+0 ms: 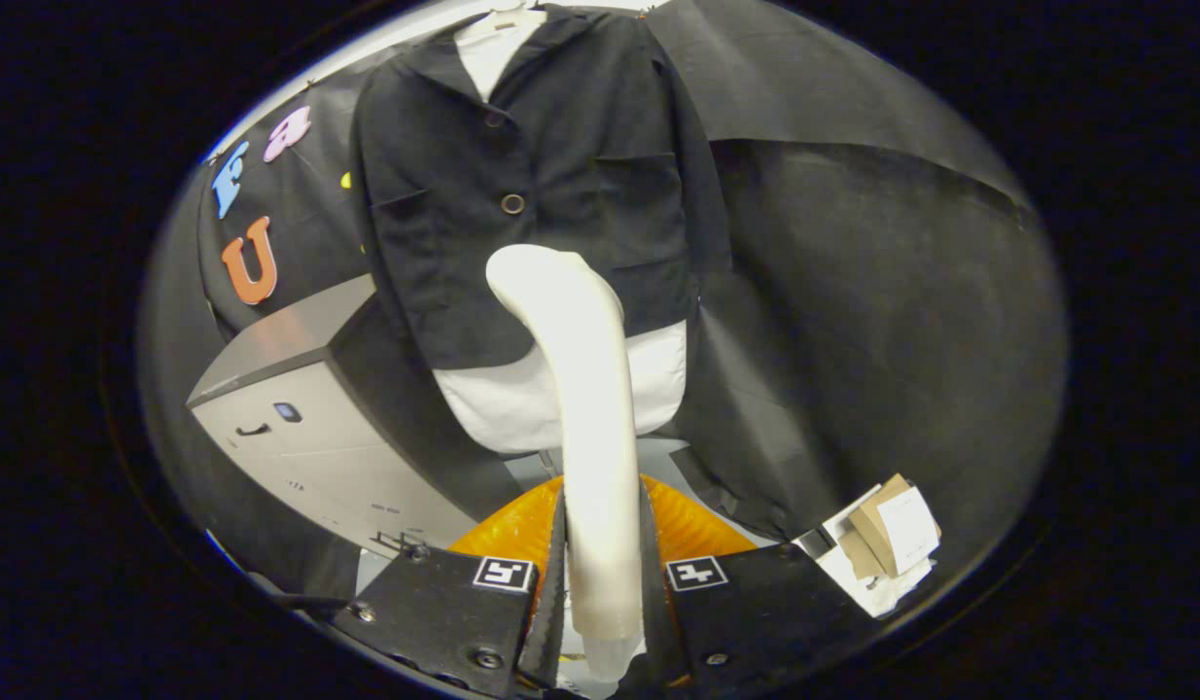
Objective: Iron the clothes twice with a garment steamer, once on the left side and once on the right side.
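Observation:
A white garment steamer (pixel 582 389) stands upright between my fingers, its curved head up near the jacket's lower front. My gripper (pixel 602 574) is shut on the steamer's handle, both fingers pressing its sides. Beyond it hangs a black jacket (pixel 542 185) over a white shirt (pixel 522 399) on a mannequin, with a round button (pixel 512 203) just above the steamer's head. The head sits close to the jacket's middle, slightly toward the right half. I cannot tell whether it touches the cloth.
A grey cabinet (pixel 299 418) stands to the left of the mannequin. An orange base (pixel 522 530) lies just ahead of my fingers, below the shirt. A small heap of cardboard tags and white paper (pixel 882 544) rests to the right. Black cloth walls hang behind.

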`<state>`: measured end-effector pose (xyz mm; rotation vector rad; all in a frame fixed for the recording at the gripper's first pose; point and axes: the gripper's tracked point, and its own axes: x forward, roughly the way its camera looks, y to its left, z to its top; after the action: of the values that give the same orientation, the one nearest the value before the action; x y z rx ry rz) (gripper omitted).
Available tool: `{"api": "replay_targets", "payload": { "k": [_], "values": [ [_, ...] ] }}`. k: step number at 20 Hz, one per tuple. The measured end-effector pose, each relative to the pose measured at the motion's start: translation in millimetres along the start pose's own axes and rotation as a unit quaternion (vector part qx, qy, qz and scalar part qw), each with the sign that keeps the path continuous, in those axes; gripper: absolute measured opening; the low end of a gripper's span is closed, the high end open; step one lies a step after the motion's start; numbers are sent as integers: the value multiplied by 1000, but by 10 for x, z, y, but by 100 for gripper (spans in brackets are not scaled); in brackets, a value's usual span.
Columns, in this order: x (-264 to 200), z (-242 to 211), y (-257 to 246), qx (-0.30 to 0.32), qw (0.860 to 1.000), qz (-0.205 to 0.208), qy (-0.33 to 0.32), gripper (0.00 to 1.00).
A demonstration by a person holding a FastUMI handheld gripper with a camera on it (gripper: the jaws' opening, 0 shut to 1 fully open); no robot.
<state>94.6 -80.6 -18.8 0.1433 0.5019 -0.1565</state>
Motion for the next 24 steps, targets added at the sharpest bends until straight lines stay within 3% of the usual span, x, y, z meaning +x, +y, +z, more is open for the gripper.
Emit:
{"api": "replay_targets", "payload": {
  "k": [6, 12, 17, 24],
  "values": [
    [-819, -527, 721, -13, 1000, 4, -10, 37],
    [-1341, -1055, 1317, -50, 998, 28, -4, 37],
    [-1611, -1303, 1561, -89, 995, 51, 4, 37],
    [-1698, -1423, 1645, -91, 994, 57, 12, 37]
  ]
}}
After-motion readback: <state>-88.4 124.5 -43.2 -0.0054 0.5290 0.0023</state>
